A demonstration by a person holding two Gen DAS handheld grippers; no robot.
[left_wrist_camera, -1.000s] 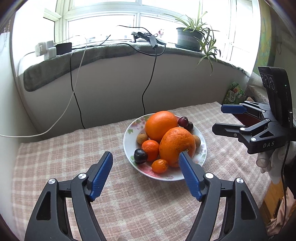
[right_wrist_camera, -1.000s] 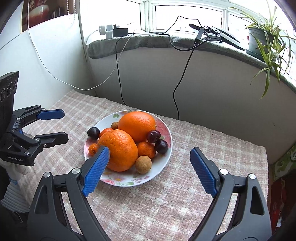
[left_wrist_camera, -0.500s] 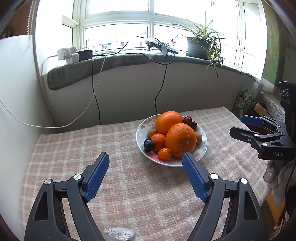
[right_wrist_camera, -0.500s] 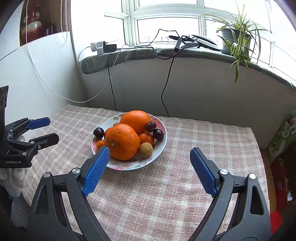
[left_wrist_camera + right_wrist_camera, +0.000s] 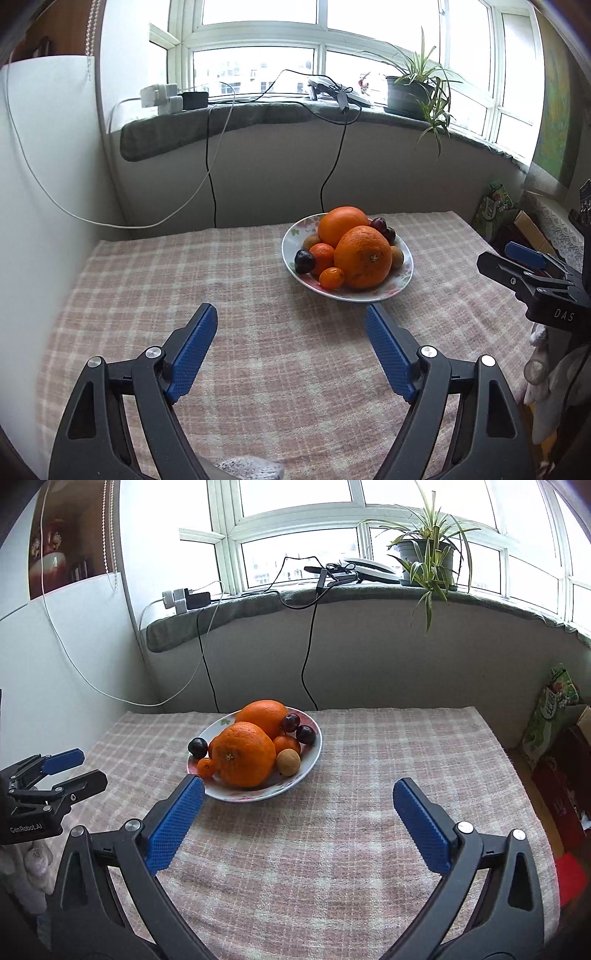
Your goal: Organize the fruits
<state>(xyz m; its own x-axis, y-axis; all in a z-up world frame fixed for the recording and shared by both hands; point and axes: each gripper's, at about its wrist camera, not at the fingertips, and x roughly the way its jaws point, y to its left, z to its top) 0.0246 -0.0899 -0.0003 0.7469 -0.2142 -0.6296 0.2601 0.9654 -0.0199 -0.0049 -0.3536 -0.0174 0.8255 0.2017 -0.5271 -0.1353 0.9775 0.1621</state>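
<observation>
Pink-and-cream checked cloth (image 5: 258, 369) covers the table, and a floral plate (image 5: 404, 275) stands on it toward the far side, near the grey wall under the window. The plate is heaped with fruit: a large orange (image 5: 362, 257) at the near side, touching a second orange (image 5: 340, 225) behind it. Left of them in the left wrist view lie a small mandarin (image 5: 322, 255), a dark plum (image 5: 304, 261) and a tiny kumquat (image 5: 331, 278) at the near rim. Two dark cherries (image 5: 382, 228) sit at the far right of the pile, and a tan longan (image 5: 288, 761) rests just right of the large orange in the right wrist view.

Left gripper (image 5: 290, 322) hangs over bare cloth on the near side of the plate, its blue pads (image 5: 192, 350) spread wide with nothing between them. Right gripper (image 5: 298, 797) also stands short of the plate, its jaws opening and already very wide, with only cloth and the plate's near rim seen between them; neither pad touches the plate. Each gripper shows at the edge of the other's view, well apart from the fruit, with a pale gloved hand (image 5: 539, 373) below the right one.

On the sill sit a potted spider plant (image 5: 424, 550), white chargers (image 5: 160, 98) and dark cables (image 5: 212, 166) that hang down the wall. A green packet (image 5: 550, 705) leans at the far right beside the table.
</observation>
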